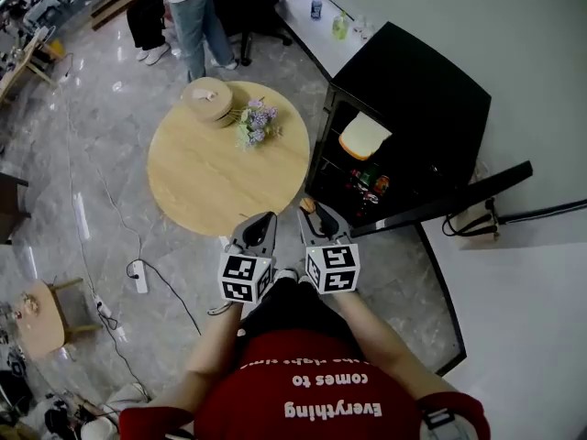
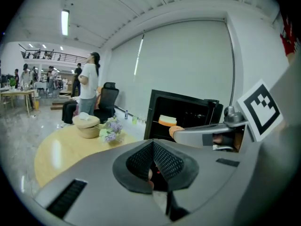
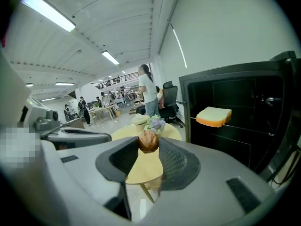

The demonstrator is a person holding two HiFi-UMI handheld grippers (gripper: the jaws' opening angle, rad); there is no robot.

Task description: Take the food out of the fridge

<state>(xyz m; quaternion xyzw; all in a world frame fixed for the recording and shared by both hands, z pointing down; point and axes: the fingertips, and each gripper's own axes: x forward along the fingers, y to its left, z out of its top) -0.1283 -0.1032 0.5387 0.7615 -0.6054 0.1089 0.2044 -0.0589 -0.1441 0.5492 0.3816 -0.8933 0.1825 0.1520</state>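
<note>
Found fridge (image 1: 431, 108) standing open, door (image 1: 463, 198) swung wide on side away from desk. Noted open floor (image 1: 394, 273) in front of fridge, bounded by door edge on one side and by rim of round wooden desk (image 1: 211, 186) on other. Observed both grippers side by side in that gap, just short of fridge opening. Recorded right gripper (image 1: 310, 211) jaws clenched on small brown bun (image 3: 148, 141), outside fridge and near desk rim. Recorded left gripper (image 1: 267, 220) jaws closed tip to tip, nothing gripped. Logged glossy grey floor throughout, power strip (image 1: 139, 276) with cable lying well away from fridge, and person (image 1: 197, 16) standing beyond desk. Inside fridge: bread slice (image 1: 364, 137) on upper shelf, red and green packs (image 1: 371, 183) on shelf below. On desk, at side far from fridge: lidded round basket (image 1: 207, 99), with bunch of purple flowers (image 1: 257, 122) just beside it.
</note>
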